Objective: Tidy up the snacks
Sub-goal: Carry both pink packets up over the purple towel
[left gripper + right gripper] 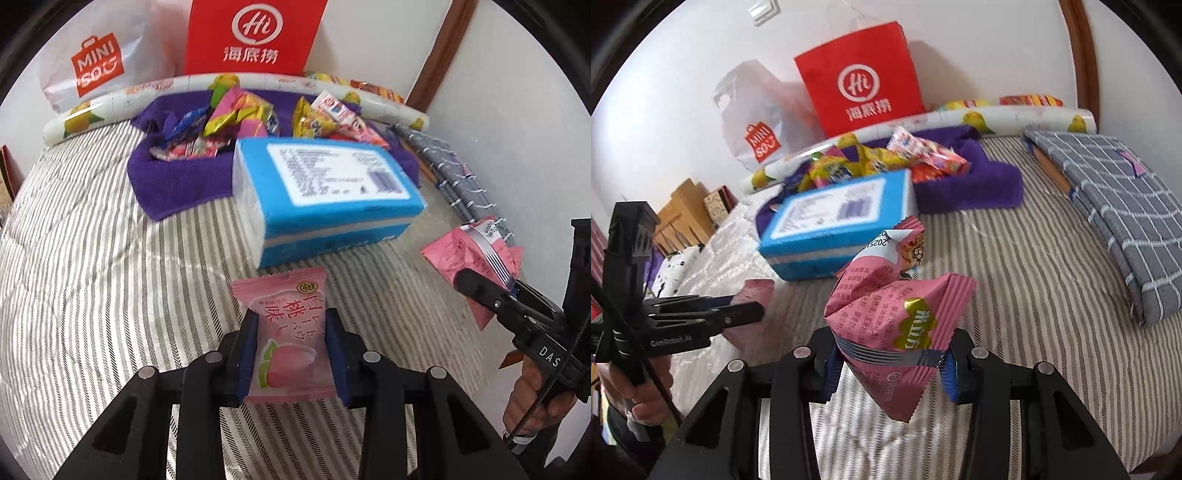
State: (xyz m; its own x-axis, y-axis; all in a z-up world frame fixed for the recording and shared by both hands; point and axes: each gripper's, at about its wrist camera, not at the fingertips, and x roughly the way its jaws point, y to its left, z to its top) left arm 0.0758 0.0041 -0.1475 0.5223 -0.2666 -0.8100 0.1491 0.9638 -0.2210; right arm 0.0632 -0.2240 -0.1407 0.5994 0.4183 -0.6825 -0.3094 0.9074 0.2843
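1. In my left gripper (293, 354) the jaws are narrow and clamp a pale pink peach candy (286, 332). Its long axis runs along the fingers, away from the camera, and the printed end sticks out past the tips.

2. In my right gripper (888, 363) the jaws hold a darker pink snack packet (897, 314). It is pinched at its silver band, and the crumpled top stands up above the fingers.

3. The relation that matters for the coming move: the purple towel (177, 177) with the pile of mixed snacks (236, 118) lies ahead of both grippers, toward the wall. Between them and the towel stands a blue tissue pack (328, 192), which touches the front edge of the towel.

4. I judge that both sweets must go over or around this pack to reach the pile. Neither hand looks clearly nearer; the left one faces the pack more directly.

5. The surface is a bed with a striped cover (92, 258), soft and a little wrinkled, and both sweets are lifted clear of it.

6. At the wall I see a red paper bag (255, 37), a white shopping bag (99, 62) and a printed roll (155, 92) along the far edge. A folded grey checked cloth (1115, 206) lies at the right side.
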